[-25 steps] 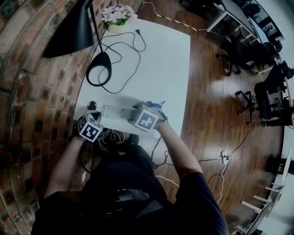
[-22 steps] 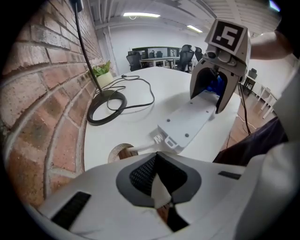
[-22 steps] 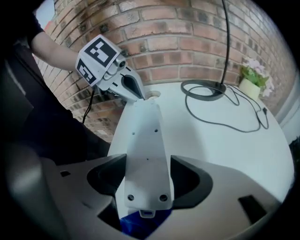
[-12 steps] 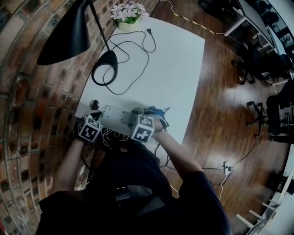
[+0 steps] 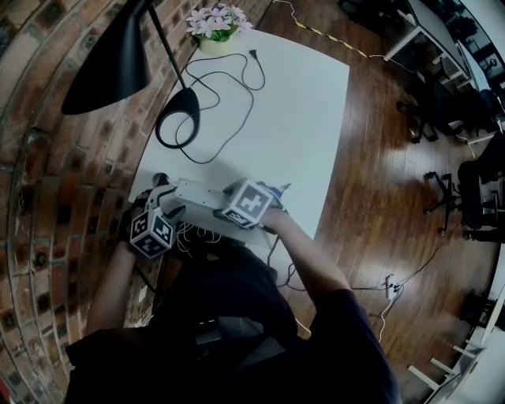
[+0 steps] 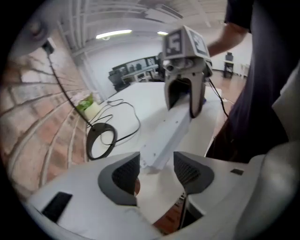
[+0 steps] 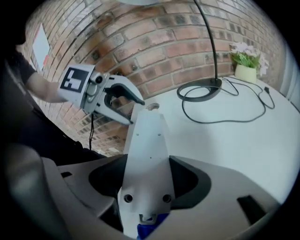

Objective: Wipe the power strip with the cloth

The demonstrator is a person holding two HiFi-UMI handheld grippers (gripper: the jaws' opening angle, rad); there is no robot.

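Note:
A white power strip point(image 5: 197, 193) lies along the near edge of the white table point(image 5: 300, 118). My right gripper point(image 7: 147, 176) is shut on its right end, pads against both sides, having closed slightly on it. A bit of blue cloth point(image 7: 147, 230) shows beneath that end, and the cloth point(image 5: 274, 192) peeks out past the right cube in the head view. My left gripper point(image 6: 157, 171) has just been opening. Its jaws stand apart and the strip's point(image 6: 166, 136) near end lies just ahead of them, untouched. From the right gripper view, the left gripper point(image 7: 123, 104) hovers beside the strip's far end.
A black lamp point(image 5: 110, 55) with a ring base point(image 5: 177, 118) stands at the table's back left, and a black cable point(image 5: 229, 79) loops past it to a flower pot point(image 5: 217, 24). A brick wall point(image 5: 47, 158) runs along the left. Loose cords point(image 5: 193, 233) hang below the near edge.
The left gripper's jaws went from shut to open, and it lifted back from the strip's left end. The right gripper stays clamped on the strip.

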